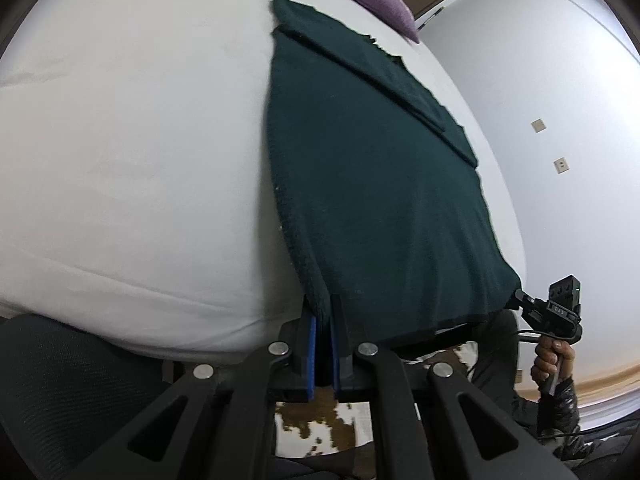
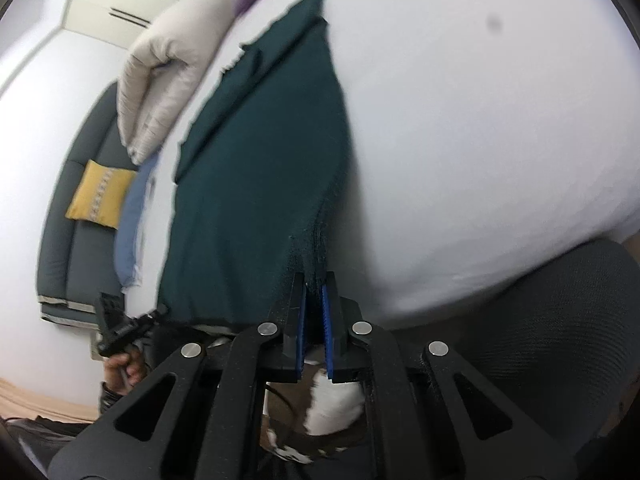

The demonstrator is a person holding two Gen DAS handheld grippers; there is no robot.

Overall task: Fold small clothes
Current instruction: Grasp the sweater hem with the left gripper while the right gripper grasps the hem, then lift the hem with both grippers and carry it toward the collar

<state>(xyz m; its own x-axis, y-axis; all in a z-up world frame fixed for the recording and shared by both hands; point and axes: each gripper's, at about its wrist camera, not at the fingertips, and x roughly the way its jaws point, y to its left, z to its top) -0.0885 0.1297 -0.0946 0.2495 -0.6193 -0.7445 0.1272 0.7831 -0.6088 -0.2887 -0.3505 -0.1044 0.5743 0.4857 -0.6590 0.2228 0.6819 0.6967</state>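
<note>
Blue pads of my left claw [image 1: 323, 320] sit right at the lens, pressed together on the near-left corner of the dark green garment [image 1: 360, 184]. My right claw [image 2: 314, 292] is pinching the opposite near corner in the same way, with a bunched ridge of knit rising just ahead of its pads. In the left view I can see that right claw out at the far corner of the hem, with the hand [image 1: 554, 360] under it.

Between the two claws the near hem hangs taut off the front edge of the bed [image 1: 120, 160]. From there the cloth runs away from me flat over the white cover, with a narrower folded strip lying across its far end, near a purple cushion [image 1: 380, 4]. A cream pillow [image 2: 160, 76] lies off to the garment's left side.

I judge the fabric to be a soft, fairly thick knit: light, limp, no stiffness of its own, and grippy rather than slick on the pads. It will sag in the middle if I slacken, and it stretches at the corners, so the hem corners are the right hold, taken through all layers.
</note>
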